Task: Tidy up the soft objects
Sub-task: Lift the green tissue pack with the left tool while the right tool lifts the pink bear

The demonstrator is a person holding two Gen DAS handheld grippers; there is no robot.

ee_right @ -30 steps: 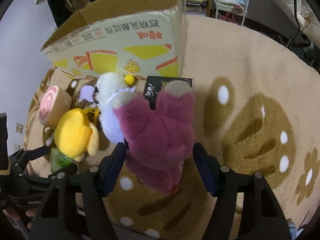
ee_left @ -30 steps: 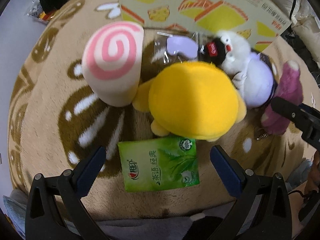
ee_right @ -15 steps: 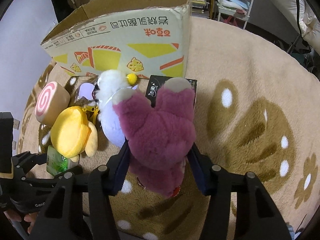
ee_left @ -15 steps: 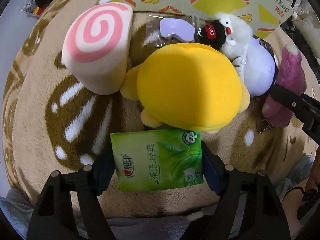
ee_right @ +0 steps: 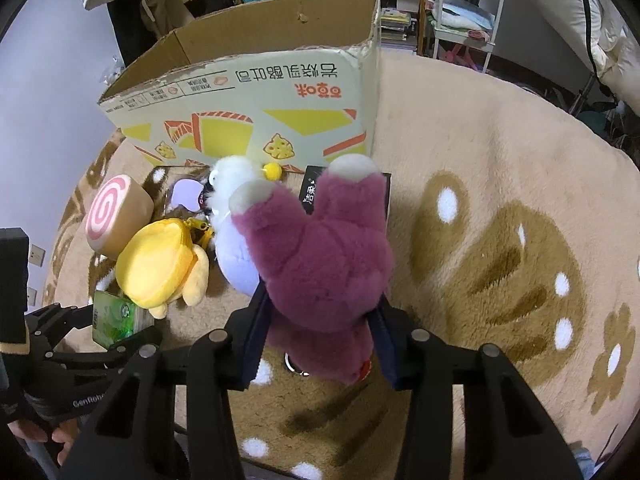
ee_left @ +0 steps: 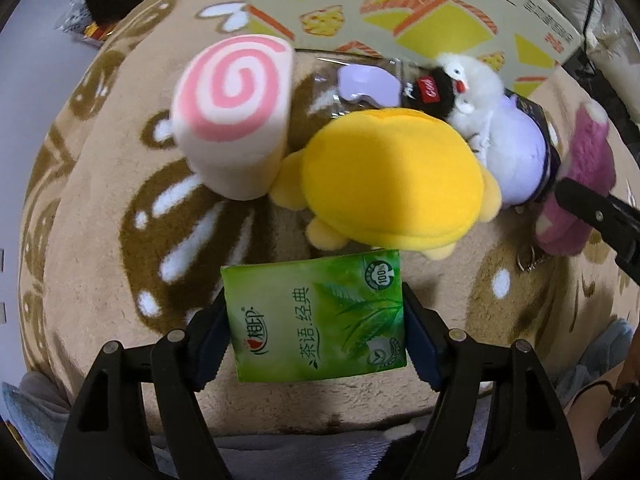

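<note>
My left gripper (ee_left: 316, 330) points straight down at the rug (ee_left: 100, 208), and its jaws, which have just been closing, now press on both short sides of a green tissue pack (ee_left: 316, 316); the pack sits flat between the pads, printed face up; just beyond its far edge lies a yellow plush (ee_left: 388, 188), and beyond that to the left stands a pink-swirl roll cushion (ee_left: 232, 120), touching the yellow plush's side; further ahead a small lilac item in clear wrap (ee_left: 368, 86) lies at the foot of a cardboard box (ee_left: 420, 8), with a white and lilac plush (ee_left: 508, 140) ahead to the right of my fingers. My right gripper (ee_right: 320, 316) tilts steeply down, and its jaws have just been closing too; they now squeeze a magenta plush bear (ee_right: 320, 260) from both sides, its body bulging above the pads and its two pale-tipped feet pointing away from me toward the box (ee_right: 256, 96); a black packet (ee_right: 310, 192) lies under those feet; to the left of my right fingers the white and lilac plush (ee_right: 236, 256) touches the bear, and further left sit the yellow plush (ee_right: 156, 264), the roll cushion (ee_right: 116, 216) and the green pack (ee_right: 114, 316) in my other gripper.
</note>
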